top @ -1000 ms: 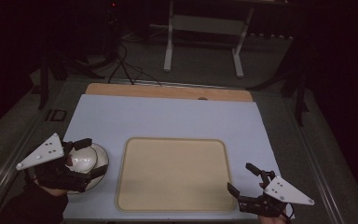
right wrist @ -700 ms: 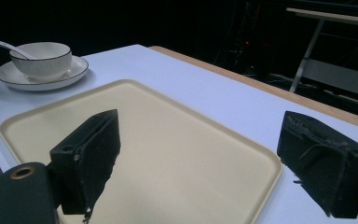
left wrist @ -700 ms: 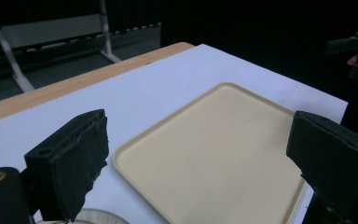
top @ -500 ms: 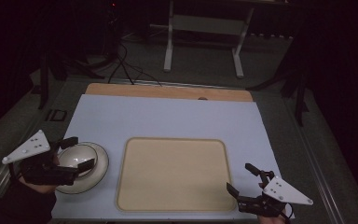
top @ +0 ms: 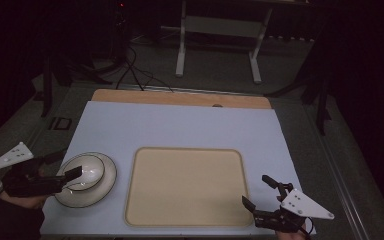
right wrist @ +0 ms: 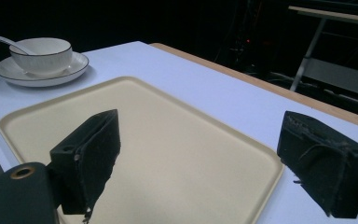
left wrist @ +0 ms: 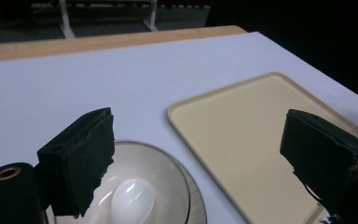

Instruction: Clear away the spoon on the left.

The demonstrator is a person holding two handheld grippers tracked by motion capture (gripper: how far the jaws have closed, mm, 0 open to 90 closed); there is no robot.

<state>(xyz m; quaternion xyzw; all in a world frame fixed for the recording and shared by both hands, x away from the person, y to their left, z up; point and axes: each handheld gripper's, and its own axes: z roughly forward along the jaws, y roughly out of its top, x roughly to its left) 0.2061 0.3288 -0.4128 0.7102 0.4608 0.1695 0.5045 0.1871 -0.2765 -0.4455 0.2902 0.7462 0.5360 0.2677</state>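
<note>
From the high view, we see the left gripper (top: 65,170), jaws apart, at the bowl (top: 84,172) on its saucer (top: 107,182), left of the tray (top: 187,187) on the bench (top: 180,125). In the left gripper view, the bowl (left wrist: 135,186) lies just below and between our jaws. In the right gripper view, our jaws stand apart over the tray (right wrist: 177,140); the bowl (right wrist: 41,53) sits far beyond.
</note>
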